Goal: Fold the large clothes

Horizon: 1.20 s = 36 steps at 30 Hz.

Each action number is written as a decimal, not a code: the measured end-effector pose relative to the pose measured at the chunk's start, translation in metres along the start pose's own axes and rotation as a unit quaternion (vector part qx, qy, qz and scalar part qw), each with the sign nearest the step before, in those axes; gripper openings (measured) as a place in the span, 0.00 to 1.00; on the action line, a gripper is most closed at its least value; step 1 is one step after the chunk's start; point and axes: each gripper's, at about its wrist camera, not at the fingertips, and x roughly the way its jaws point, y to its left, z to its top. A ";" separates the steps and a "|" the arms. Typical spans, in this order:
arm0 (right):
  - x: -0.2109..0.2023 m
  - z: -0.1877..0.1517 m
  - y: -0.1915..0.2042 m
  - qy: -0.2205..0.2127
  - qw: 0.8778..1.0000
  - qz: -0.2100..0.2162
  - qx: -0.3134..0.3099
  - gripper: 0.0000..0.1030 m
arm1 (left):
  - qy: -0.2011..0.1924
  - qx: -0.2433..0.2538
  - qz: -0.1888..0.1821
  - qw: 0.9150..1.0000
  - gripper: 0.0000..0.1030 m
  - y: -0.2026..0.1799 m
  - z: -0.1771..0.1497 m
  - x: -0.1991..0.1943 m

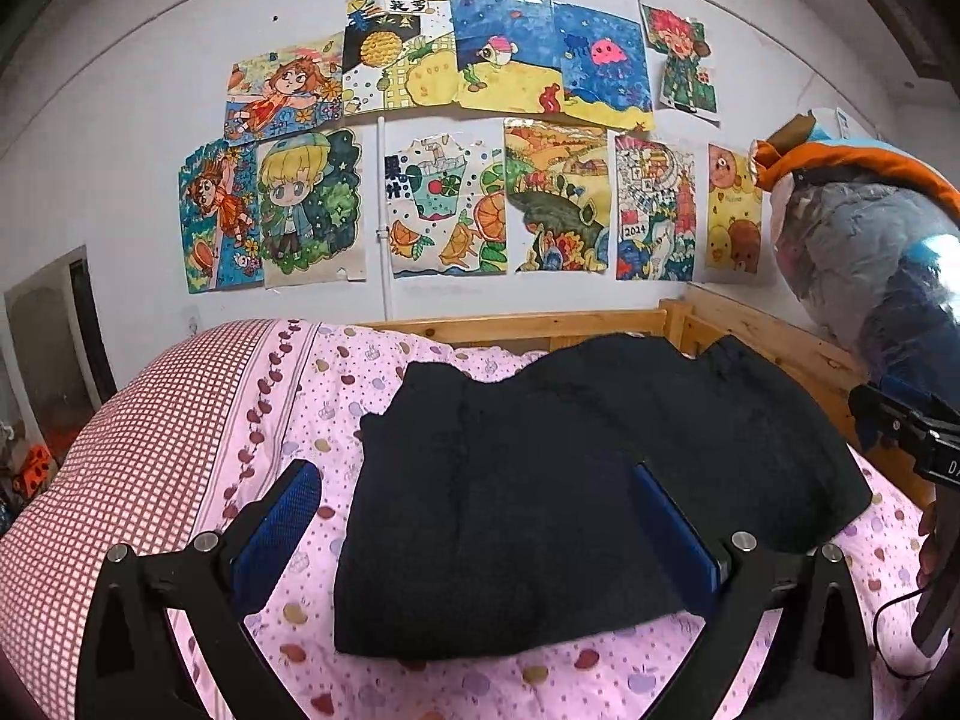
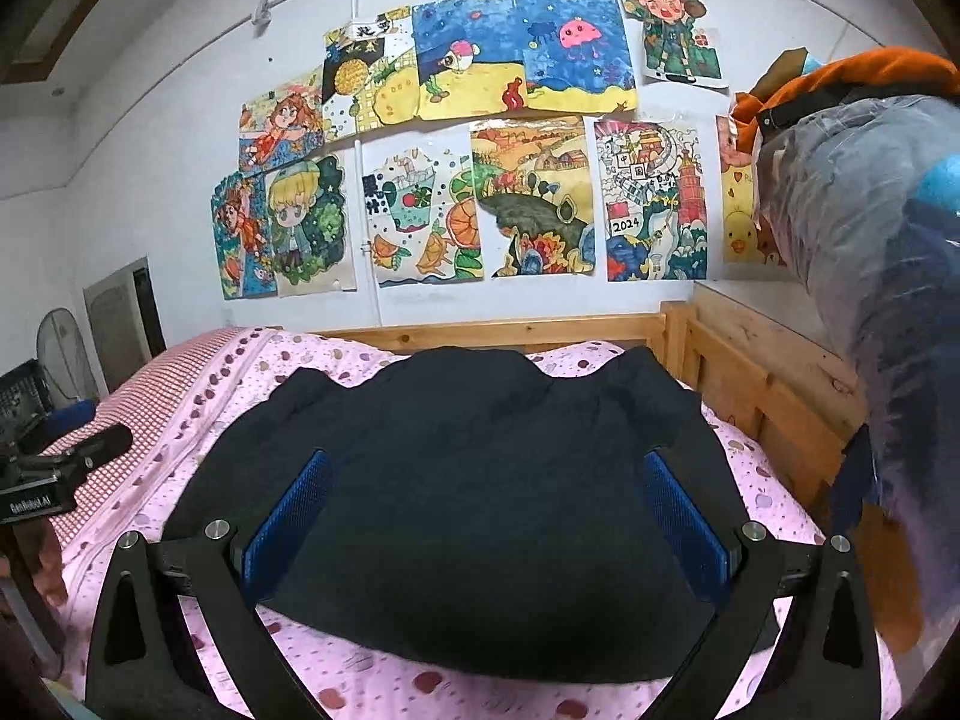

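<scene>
A black garment lies folded in a thick rectangle on the pink patterned bedsheet. My left gripper is open, held above its left part, with blue pads spread wide. The garment also shows in the right wrist view. My right gripper is open above its middle, blue pads wide apart. Neither holds cloth. The right gripper's body shows at the right edge of the left wrist view, and the left gripper's body at the left edge of the right wrist view.
A wooden bed frame runs along the back and right. A large plastic-wrapped bundle of bedding rests on the right rail. Children's drawings cover the wall. A red checked cover lies at the bed's left.
</scene>
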 end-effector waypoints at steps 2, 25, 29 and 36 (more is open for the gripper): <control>-0.008 -0.004 0.004 0.000 1.000 -0.002 0.001 0.98 | -0.002 0.008 -0.003 1.000 1.00 -0.002 -0.002 -0.007; -0.086 -0.035 0.019 0.018 0.999 -0.037 -0.020 0.98 | 0.015 0.022 -0.005 1.000 1.00 0.000 -0.046 -0.055; -0.095 -0.041 0.016 0.018 0.999 -0.039 -0.013 0.98 | 0.014 0.026 -0.002 1.000 1.00 -0.003 -0.054 -0.060; -0.108 -0.050 0.010 0.015 0.999 -0.049 -0.012 0.98 | 0.020 0.038 -0.009 0.999 1.00 -0.012 -0.067 -0.068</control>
